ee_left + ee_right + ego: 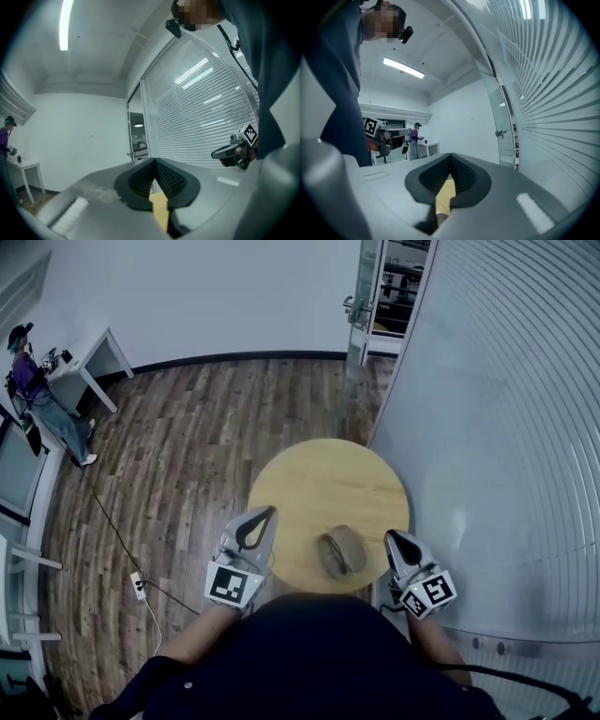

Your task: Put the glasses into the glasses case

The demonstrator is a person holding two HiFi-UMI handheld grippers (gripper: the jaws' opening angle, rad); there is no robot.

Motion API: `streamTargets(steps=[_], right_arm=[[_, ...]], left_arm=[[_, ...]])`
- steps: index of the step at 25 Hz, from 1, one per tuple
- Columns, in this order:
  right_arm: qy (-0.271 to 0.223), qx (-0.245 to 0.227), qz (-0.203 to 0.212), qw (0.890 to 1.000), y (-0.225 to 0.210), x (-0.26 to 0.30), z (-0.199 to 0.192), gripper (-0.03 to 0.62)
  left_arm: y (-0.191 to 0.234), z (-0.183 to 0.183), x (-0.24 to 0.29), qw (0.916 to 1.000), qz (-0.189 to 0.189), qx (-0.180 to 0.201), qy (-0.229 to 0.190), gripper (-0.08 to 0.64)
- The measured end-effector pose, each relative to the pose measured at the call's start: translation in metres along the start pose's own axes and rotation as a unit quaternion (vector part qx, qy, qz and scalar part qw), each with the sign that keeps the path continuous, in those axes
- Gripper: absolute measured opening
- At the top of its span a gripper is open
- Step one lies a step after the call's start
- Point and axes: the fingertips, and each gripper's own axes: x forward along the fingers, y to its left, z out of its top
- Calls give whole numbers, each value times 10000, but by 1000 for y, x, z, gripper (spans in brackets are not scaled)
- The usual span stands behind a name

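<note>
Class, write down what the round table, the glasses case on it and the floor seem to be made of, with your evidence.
Round table: pale wood or wood laminate, matte; even yellow tone with faint grain.
Glasses case: grey-brown and dull, perhaps fabric or leatherette; too small to be sure.
Floor: dark wood-look planks with a slight sheen; plank seams show.

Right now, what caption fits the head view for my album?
Shut left gripper and shut right gripper either side of a glasses case on a round wooden table.
</note>
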Motion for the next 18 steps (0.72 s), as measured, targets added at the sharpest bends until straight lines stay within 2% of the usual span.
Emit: streamTargets(steps=[4, 8, 18], right_arm=[[140, -95, -40, 9998, 0, 3, -7, 9], [235, -179, -119, 9995, 0, 5, -11, 9], [526, -96, -31, 9986, 2, 10, -23, 9]], left_arm=[[2, -9, -3, 10000, -28, 51, 81, 5], [5, -21, -8, 9998, 10, -101, 199, 6], [14, -17, -7, 9996, 56, -75, 257, 6]])
